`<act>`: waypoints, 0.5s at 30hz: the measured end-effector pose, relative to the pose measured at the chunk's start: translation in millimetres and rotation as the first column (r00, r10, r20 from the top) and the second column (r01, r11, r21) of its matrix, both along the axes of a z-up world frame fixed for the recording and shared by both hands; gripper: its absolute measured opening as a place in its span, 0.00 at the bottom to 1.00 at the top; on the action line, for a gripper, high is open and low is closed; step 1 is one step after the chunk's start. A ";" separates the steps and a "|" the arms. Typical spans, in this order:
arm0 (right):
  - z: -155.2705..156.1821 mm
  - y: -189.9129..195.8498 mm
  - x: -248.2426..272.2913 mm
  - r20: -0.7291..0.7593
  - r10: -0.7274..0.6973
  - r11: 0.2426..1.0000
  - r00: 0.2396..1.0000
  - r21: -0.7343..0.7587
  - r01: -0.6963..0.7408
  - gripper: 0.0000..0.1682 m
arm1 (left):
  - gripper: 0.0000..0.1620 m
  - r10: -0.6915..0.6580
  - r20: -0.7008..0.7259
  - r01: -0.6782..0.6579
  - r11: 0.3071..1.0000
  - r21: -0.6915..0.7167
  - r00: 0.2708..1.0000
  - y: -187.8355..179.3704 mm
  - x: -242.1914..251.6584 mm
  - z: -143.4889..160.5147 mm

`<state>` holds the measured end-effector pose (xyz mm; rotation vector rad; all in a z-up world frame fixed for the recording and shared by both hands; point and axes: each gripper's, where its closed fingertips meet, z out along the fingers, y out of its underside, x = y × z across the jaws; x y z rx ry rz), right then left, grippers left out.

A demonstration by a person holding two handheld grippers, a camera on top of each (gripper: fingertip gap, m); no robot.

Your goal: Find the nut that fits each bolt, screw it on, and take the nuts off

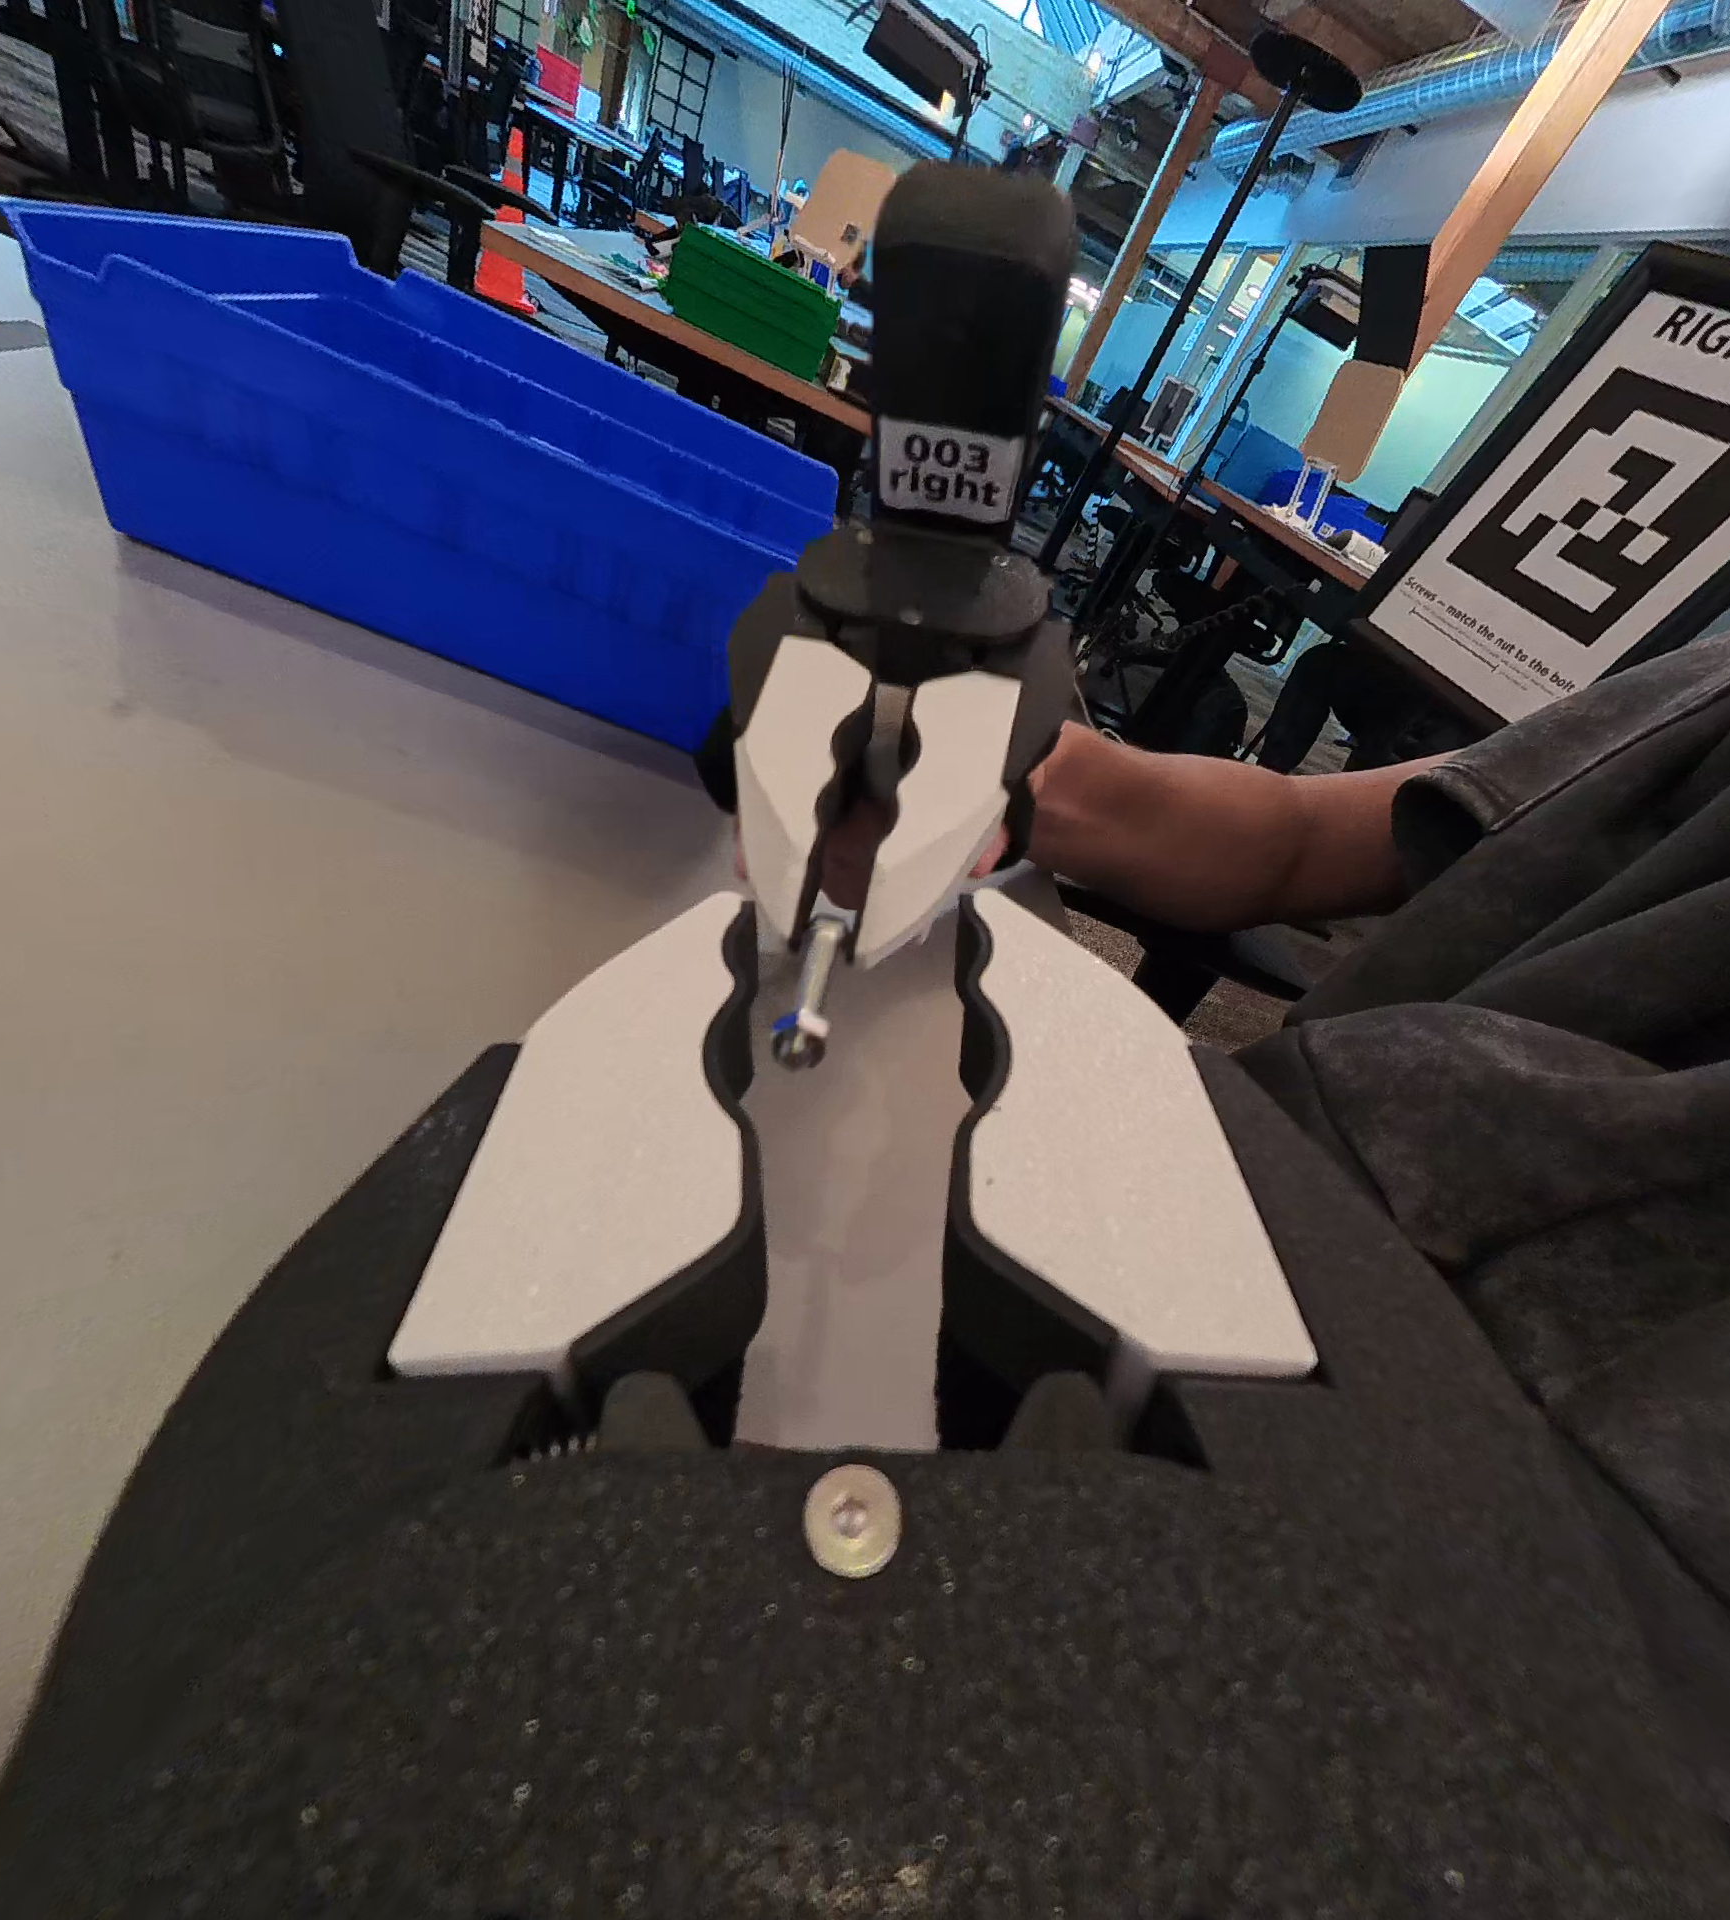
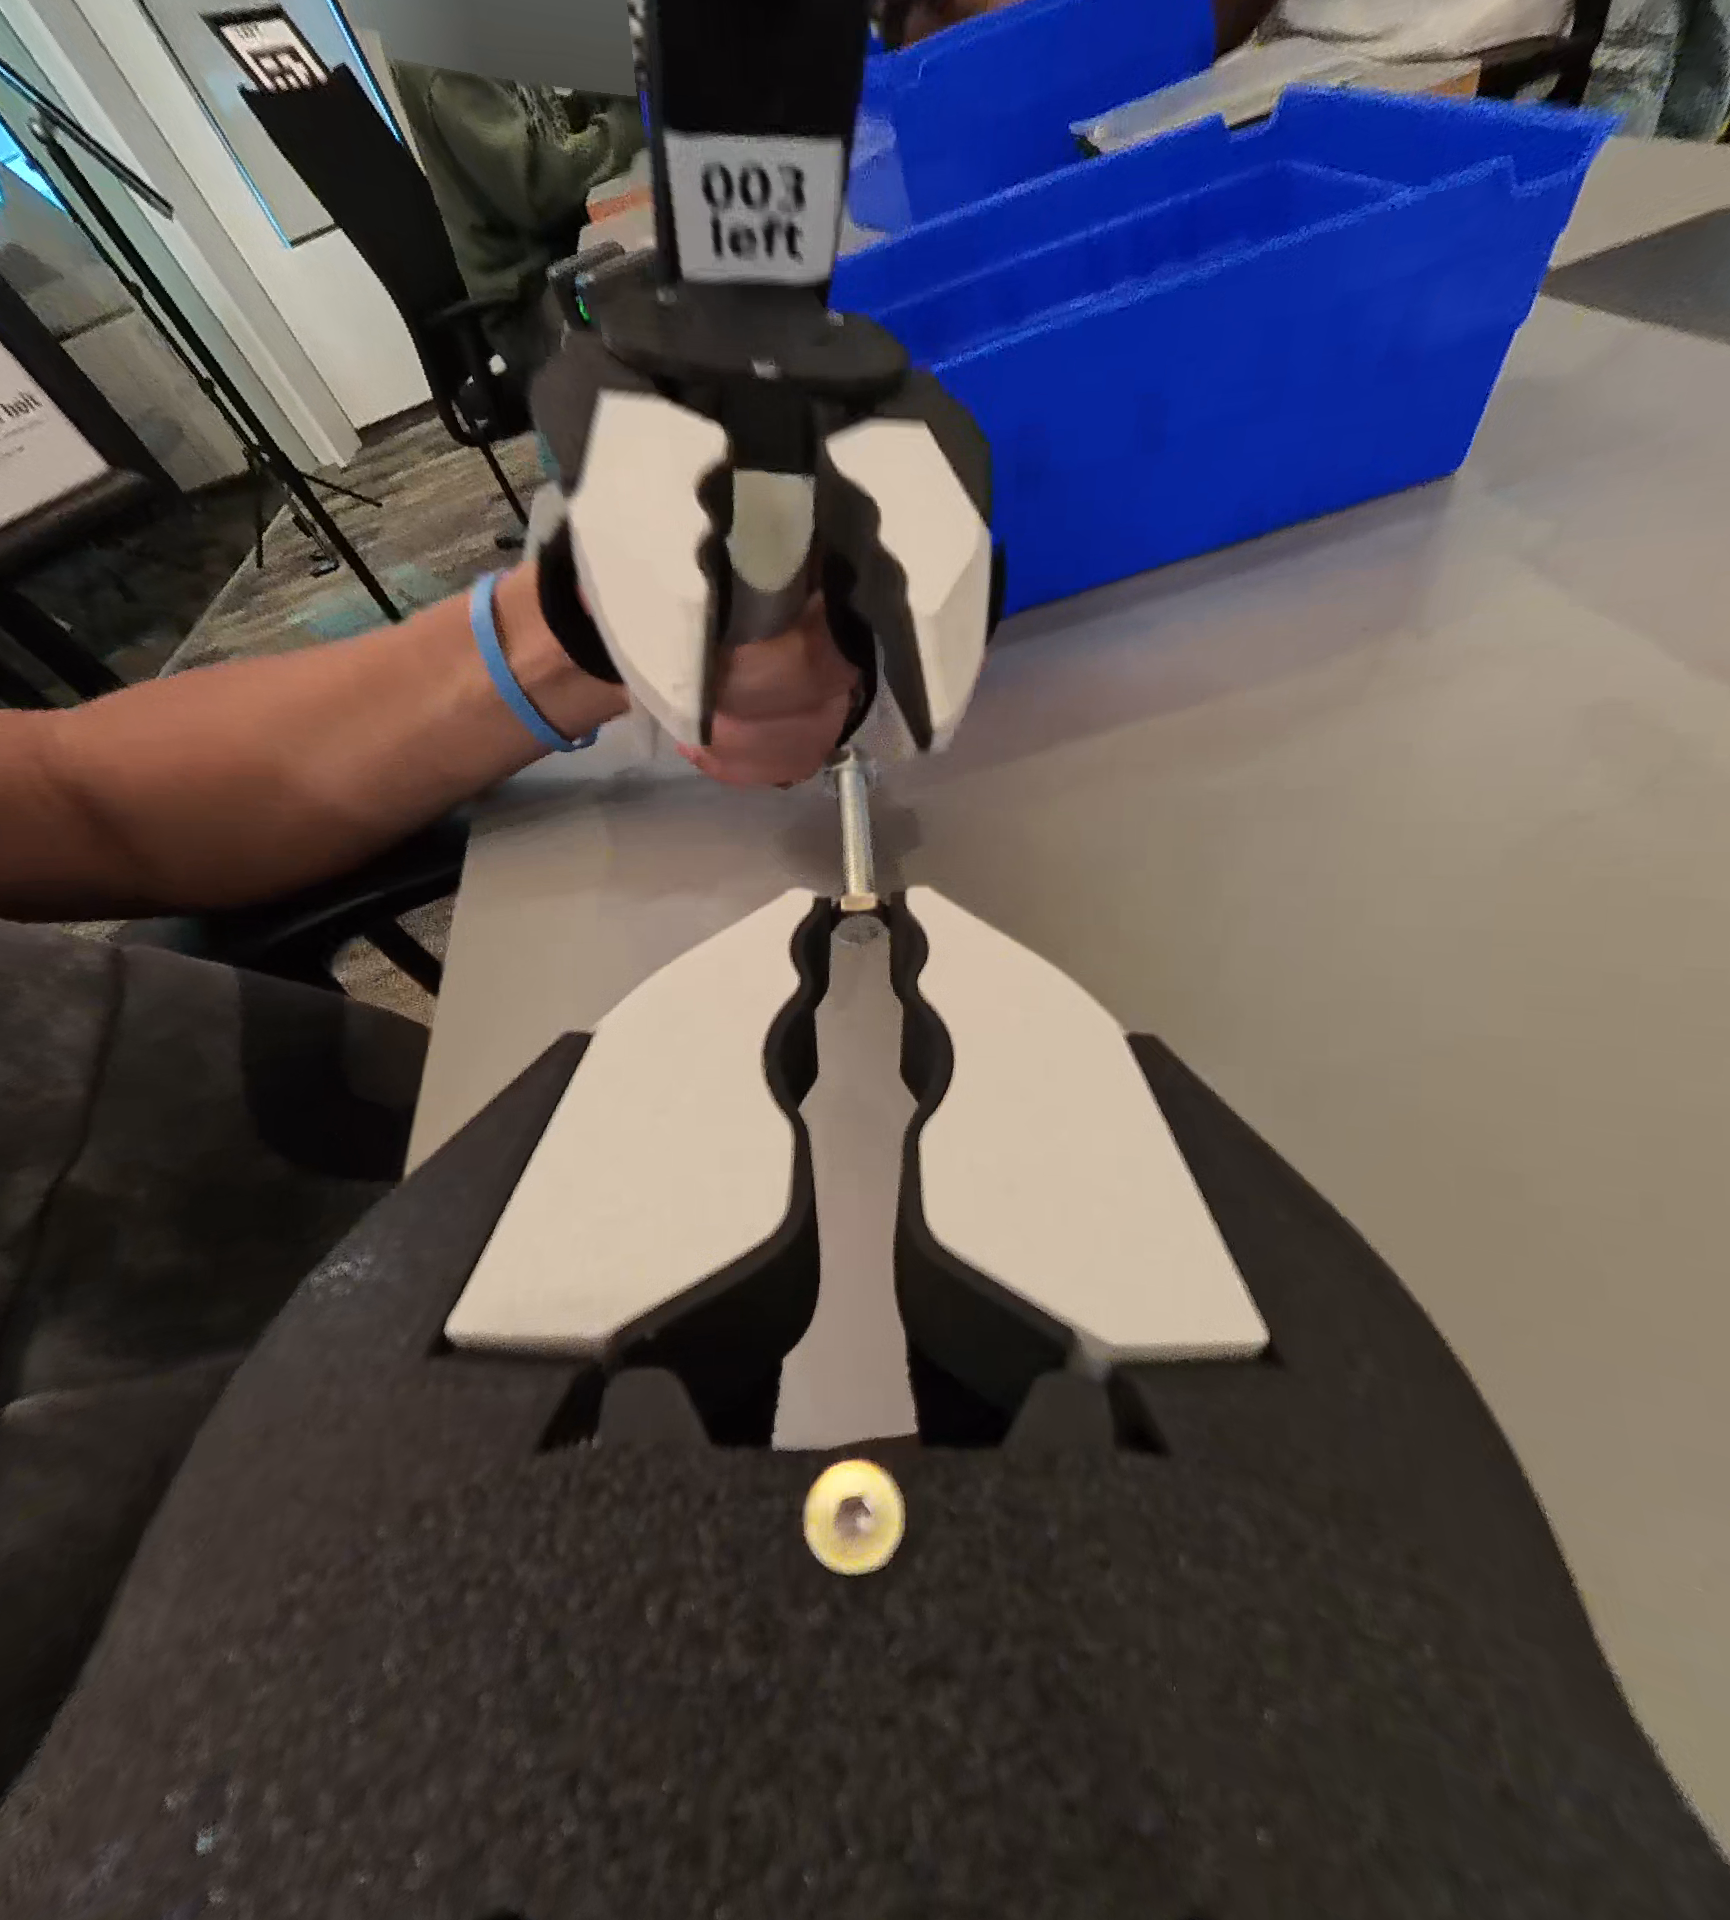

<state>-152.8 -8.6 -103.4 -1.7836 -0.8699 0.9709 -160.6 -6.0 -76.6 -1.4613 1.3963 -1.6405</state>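
Wide-apart left gripper (image 1: 845, 956) fingers flank the nut end of a slim steel bolt (image 2: 856, 836), clamped by the right gripper (image 2: 859, 914) beside the blue bin (image 2: 1204, 343). Light, rigid, slippery; I'd grip the nut's flats.

Blue bin (image 1: 445, 457), silver bolt (image 1: 817, 971) (shiny)

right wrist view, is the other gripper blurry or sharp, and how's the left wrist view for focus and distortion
Right wrist view: the left gripper and hand are motion-smeared, the bolt soft. Left wrist view: the right gripper and bolt are slightly soft, and the blue bin bows from wide-angle distortion.
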 end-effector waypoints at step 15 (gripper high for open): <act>29.1 2.4 5.6 -0.052 -0.025 0.998 0.998 0.047 0.028 0.06 | 0.23 -0.019 0.001 0.019 1.000 -0.002 1.000 -4.0 0.2 -0.4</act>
